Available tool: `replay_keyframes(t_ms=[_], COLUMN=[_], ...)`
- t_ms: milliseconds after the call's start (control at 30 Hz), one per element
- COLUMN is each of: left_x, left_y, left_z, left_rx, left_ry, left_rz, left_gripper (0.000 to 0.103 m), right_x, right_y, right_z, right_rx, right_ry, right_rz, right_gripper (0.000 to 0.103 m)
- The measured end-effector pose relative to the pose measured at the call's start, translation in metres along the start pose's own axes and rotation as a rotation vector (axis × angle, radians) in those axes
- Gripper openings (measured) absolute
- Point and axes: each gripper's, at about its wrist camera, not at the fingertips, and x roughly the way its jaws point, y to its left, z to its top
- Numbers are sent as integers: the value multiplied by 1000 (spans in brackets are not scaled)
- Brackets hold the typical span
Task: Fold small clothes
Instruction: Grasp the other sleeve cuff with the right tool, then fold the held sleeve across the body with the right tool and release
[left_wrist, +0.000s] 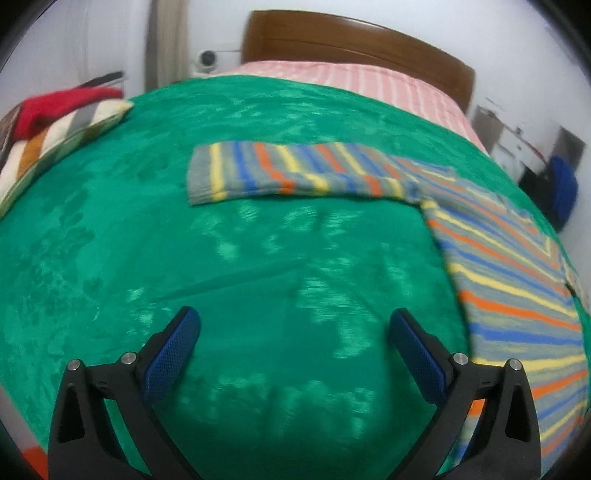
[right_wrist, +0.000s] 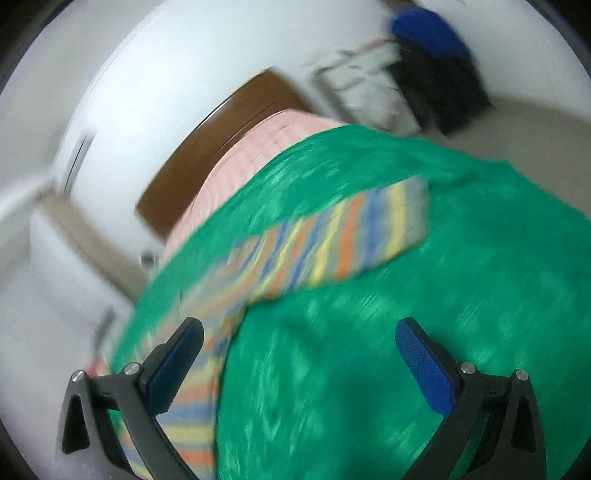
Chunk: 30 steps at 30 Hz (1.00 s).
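Your left gripper (left_wrist: 295, 354) hangs over the green blanket (left_wrist: 184, 258) with its jaws wide apart and nothing between the blue pads (left_wrist: 171, 354). The striped sweater (left_wrist: 509, 288) lies flat on the blanket toward its right edge, body running down that side, one sleeve (left_wrist: 295, 173) stretched out leftward across the blanket's far part, cuff end free. No contact between left gripper and garment; the right-hand finger sits just beside the sweater's body edge.

Your right gripper (right_wrist: 299, 365) is likewise spread open, empty, above the blanket (right_wrist: 406, 332). In its view (heavily motion-blurred) the sweater (right_wrist: 207, 332) runs under the left-hand finger, and its other sleeve (right_wrist: 351, 236) reaches toward the blanket's far right corner. Whether that finger touches the fabric cannot be told.

Background: striped pillow (left_wrist: 55, 144) with a red item (left_wrist: 55, 105) at the blanket's far left corner; pink sheet (left_wrist: 351, 79) and wooden headboard (left_wrist: 351, 44) beyond the far edge.
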Motion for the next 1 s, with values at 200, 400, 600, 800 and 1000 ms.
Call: replay_keyframes(t_ms=[200,400,600,800,1000], left_x=[3,5,5,6,6], left_y=[0,-5,-8,-8,-7], left_z=[-5,-9,-12,-14,-15], left_rx=[2,37,52,53,50], left_ry=[-32,-46,-57,-64,-67], left_rz=[25,61,83,82,77], left_gripper=[103,103,103,103,103], right_x=[28,67,88,66,88], right_y=[-71,-79,-85,-25,155], right_z=[47,65,70,96,106], right_rx=[340,382,360,148,-204], right_ry=[32,51,132,52,119], right_rz=[28,30,-39,-38,165], right_gripper=[85,73,3,3,3])
